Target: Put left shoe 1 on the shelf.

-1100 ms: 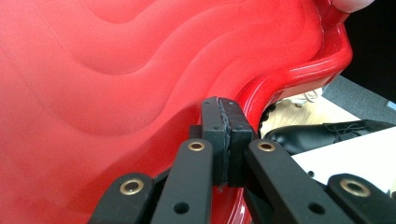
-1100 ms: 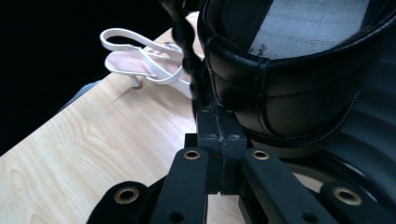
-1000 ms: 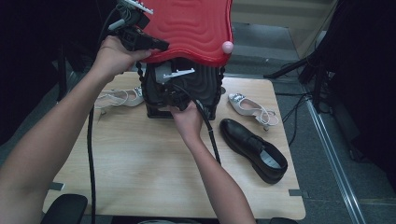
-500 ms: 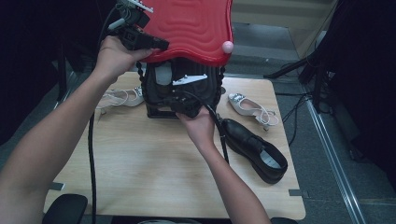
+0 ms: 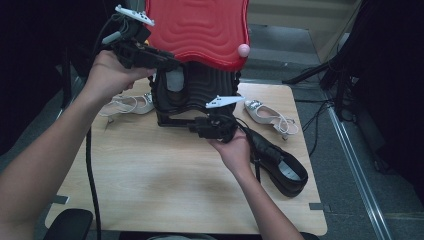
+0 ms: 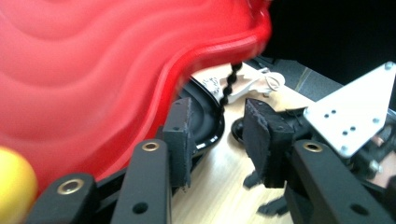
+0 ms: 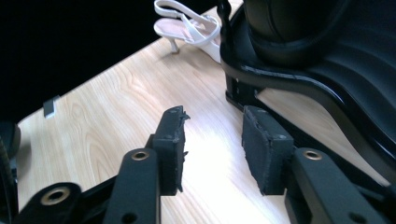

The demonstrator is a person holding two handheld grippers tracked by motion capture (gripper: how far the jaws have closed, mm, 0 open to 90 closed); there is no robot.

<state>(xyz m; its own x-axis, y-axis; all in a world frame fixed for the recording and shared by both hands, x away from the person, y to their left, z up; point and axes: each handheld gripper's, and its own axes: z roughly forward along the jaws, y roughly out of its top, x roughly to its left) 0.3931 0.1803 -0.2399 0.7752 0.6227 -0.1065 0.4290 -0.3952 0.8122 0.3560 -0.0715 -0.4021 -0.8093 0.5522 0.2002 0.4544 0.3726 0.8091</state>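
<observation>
A black case [image 5: 196, 95] stands at the table's far middle with its red wavy lid [image 5: 200, 30] raised. My left gripper [image 5: 172, 64] is up at the lid's lower left edge. In the left gripper view the left gripper [image 6: 217, 107] is open, the red lid [image 6: 93, 70] just outside its left pad [image 6: 182, 135]. My right gripper [image 5: 192, 127] hovers low by the case's front base. In the right gripper view the right gripper [image 7: 212, 116] is open over bare wood, the black case [image 7: 303, 79] beside its right pad. Both pairs of jaws have just been opening, with nothing between them.
A white sandal [image 5: 125, 104] lies left of the case and another [image 5: 270, 114] lies to its right. Near the table's right edge rests a black shoe [image 5: 280, 162]. A pink ball [image 5: 243, 49] sits at the lid's corner, and a black bead chain [image 6: 229, 86] hangs from it.
Both grippers went from shut to open and let go of the case. The right hand drew back towards the near right, away from the case's base. The left hand shifted slightly left.
</observation>
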